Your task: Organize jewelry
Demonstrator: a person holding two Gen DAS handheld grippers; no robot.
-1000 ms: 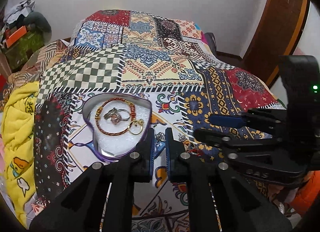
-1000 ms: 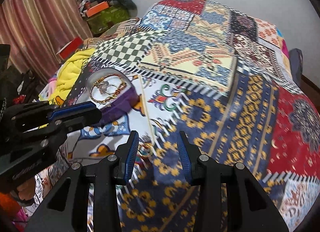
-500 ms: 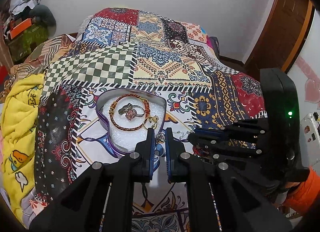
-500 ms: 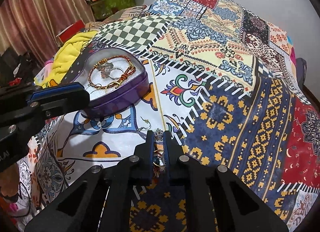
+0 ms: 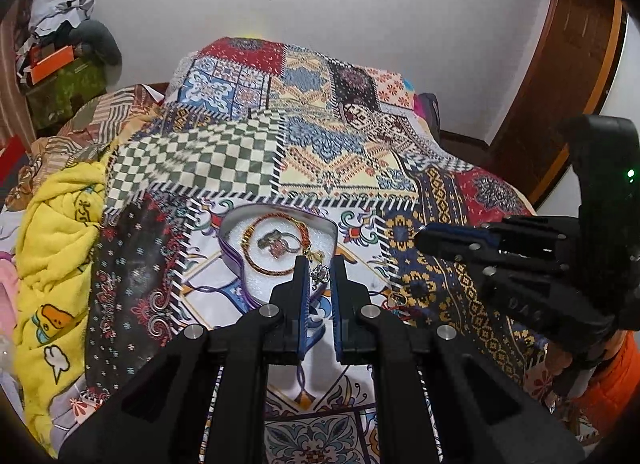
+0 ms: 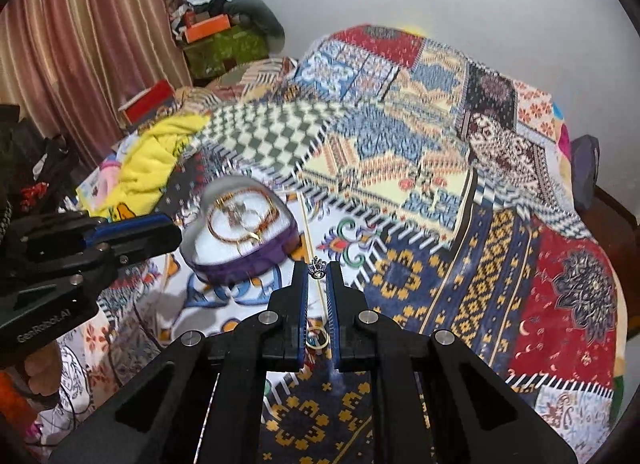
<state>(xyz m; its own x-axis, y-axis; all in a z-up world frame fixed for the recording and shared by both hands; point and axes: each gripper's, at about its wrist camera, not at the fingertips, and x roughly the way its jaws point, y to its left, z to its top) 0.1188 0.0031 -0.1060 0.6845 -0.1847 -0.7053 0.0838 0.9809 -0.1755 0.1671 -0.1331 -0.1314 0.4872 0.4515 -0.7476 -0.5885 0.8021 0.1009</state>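
Right tool (image 6: 317,272) pinches one ring (image 6: 318,267); heart tin (image 6: 256,260) holds one bangle (image 6: 240,220).

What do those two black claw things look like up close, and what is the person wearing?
Both are matte black plastic. The left gripper and right gripper each have two flat fingers lined with blue pads, joined by silver bolts. The right one's body carries a green light; the left's has white lettering. An orange sleeve shows.

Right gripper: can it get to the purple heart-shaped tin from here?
Probably yes. The right gripper faces the open purple heart-shaped tin over patchwork quilt; the left gripper sits beside it, not between.
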